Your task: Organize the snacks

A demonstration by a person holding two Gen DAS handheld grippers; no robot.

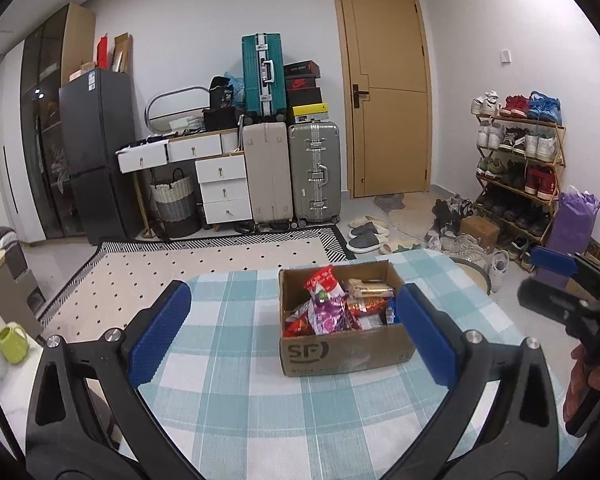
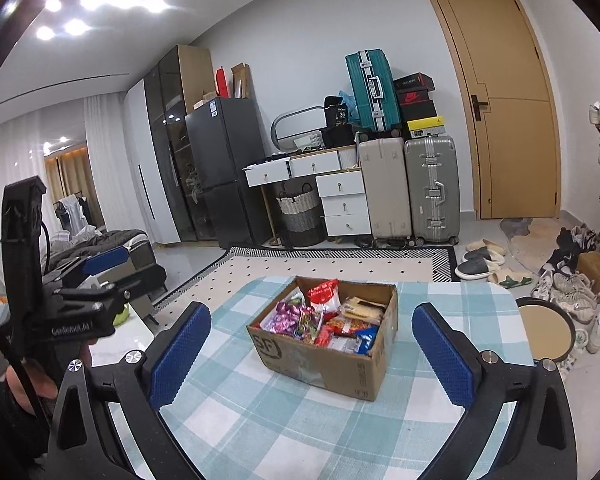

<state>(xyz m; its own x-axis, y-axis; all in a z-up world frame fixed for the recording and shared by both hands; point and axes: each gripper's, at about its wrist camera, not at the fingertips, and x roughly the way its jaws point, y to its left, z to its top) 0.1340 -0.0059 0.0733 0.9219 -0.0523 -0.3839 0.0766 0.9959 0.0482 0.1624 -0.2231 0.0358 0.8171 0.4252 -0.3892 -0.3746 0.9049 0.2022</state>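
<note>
Cardboard box [image 1: 346, 350] of snack packets [image 1: 328, 304] on checked tablecloth [image 1: 228, 396]. Left gripper [image 1: 294, 330] and right gripper [image 2: 312, 352] both wide, empty. Risk: crinkly packets slipping, or box sliding off.

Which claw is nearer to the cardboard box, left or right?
Left, slightly. The left claw is open just before the cardboard box, its right finger overlapping it. The right claw is open, farther back.
</note>
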